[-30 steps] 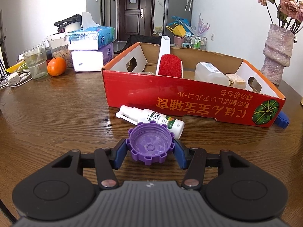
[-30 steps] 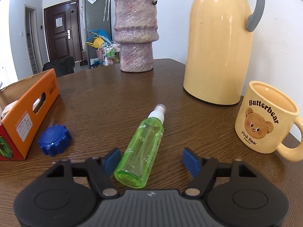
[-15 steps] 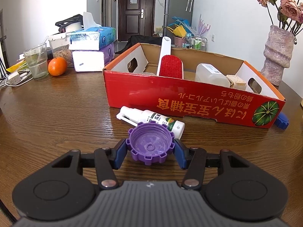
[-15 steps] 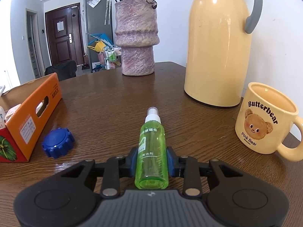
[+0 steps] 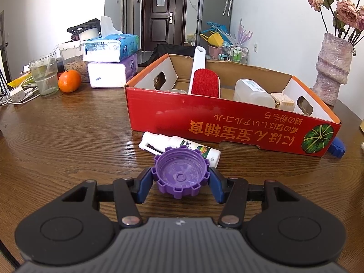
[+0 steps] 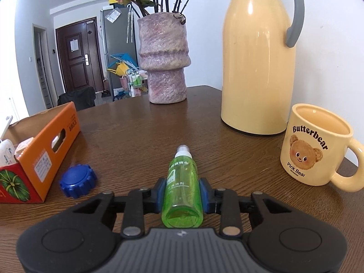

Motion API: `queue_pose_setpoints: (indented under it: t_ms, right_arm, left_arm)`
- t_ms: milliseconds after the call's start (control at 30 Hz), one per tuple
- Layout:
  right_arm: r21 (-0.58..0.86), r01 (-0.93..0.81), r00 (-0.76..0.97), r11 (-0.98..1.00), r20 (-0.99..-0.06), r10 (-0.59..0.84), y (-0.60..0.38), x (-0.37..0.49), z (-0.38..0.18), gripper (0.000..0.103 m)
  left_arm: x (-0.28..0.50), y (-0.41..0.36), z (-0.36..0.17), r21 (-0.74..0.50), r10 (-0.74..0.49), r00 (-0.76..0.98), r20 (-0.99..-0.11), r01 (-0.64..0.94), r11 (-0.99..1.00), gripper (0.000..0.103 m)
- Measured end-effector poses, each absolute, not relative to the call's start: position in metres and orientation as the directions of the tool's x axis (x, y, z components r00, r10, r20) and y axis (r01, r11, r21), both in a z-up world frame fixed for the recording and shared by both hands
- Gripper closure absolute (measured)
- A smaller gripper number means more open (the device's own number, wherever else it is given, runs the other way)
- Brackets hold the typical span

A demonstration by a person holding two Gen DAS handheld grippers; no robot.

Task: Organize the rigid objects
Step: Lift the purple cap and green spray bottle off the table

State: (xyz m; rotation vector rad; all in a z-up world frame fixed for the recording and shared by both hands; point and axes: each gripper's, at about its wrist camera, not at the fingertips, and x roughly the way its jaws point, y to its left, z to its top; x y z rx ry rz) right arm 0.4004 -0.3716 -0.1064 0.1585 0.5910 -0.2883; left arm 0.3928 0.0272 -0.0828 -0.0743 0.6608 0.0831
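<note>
My left gripper [image 5: 180, 182] is shut on a purple toothed cap [image 5: 180, 174], hollow side up, just above the wooden table. A white spray bottle [image 5: 182, 144] lies behind the cap, in front of the red cardboard box [image 5: 227, 122]. The box holds a red lint brush [image 5: 206, 84], a clear plastic container [image 5: 252, 93] and a small cream item. My right gripper [image 6: 182, 193] is shut on a green spray bottle [image 6: 182, 186] whose nozzle points away from me. A blue toothed cap [image 6: 77, 180] lies on the table to its left, beside the box's orange end [image 6: 45, 152].
A yellow thermos [image 6: 259, 63] and a cream bear mug [image 6: 316, 145] stand to the right of the green bottle. A pink vase [image 6: 163, 61] with flowers stands behind. Tissue packs [image 5: 111, 66], an orange [image 5: 69, 80] and a glass [image 5: 44, 75] sit at the table's far left.
My right gripper closed on the green bottle, which swung from slanted to straight between the fingers and rose slightly. The left gripper kept still with the purple cap.
</note>
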Motion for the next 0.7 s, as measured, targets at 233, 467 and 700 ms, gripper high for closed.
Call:
queue_pose_setpoints:
  t_ms: [233,467,700]
  right_arm:
    - [0.073,0.291,0.774,0.954,-0.604,-0.19,-0.371,0.404,-0.109,0.073]
    - [0.007,0.278,0.748,0.961,-0.629,-0.212,-0.362,0.414,-0.112,0.072]
    - [0.022,0.284,0.756,0.958,-0.621,-0.21,-0.364,0.412,-0.111,0.073]
  left_arm:
    - [0.392,0.028,-0.083,-0.044,0.053,0.787,-0.614,-0.101,0.994,0.049]
    - [0.392,0.027,-0.083,-0.042,0.053,0.787,-0.614,-0.1,0.994,0.049]
    - [0.393,0.027,-0.083,-0.044,0.051,0.788,-0.614,-0.099,0.994,0.049]
